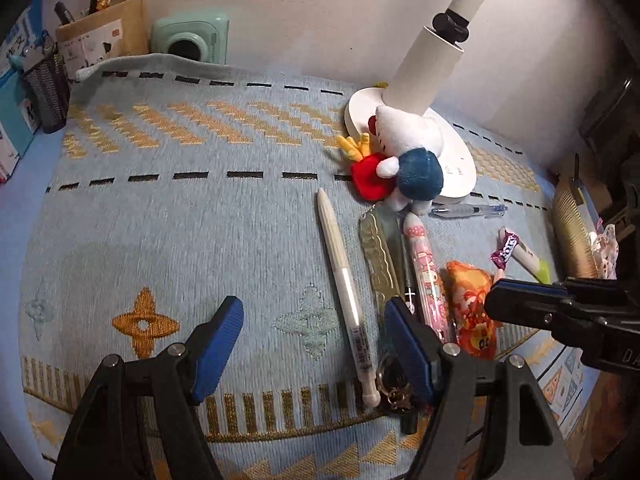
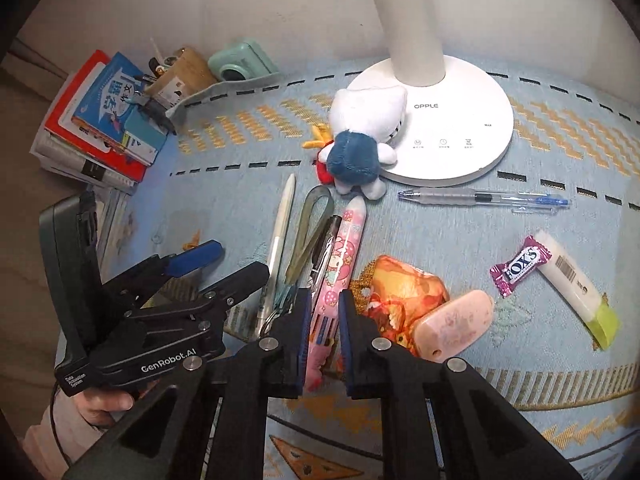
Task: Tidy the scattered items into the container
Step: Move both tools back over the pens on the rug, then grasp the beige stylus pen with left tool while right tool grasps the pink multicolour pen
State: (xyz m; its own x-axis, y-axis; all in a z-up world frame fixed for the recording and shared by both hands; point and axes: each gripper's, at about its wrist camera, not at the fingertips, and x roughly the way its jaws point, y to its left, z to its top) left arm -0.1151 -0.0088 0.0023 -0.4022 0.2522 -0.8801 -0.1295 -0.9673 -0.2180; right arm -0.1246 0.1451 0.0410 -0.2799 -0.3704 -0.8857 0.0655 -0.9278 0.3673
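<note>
Dim warm light, soft blur, fisheye-warped edges.

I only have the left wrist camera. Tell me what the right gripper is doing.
Observer: The right gripper has one finger on each side of the pink pen, near its lower end. I cannot tell whether it is clamped.
Operator: Report what its body hides from me.
Observer: A pink oval case lies beside the orange packet.
Operator: Read the lamp base.
Observer: The lamp base says OPPLE.
</note>
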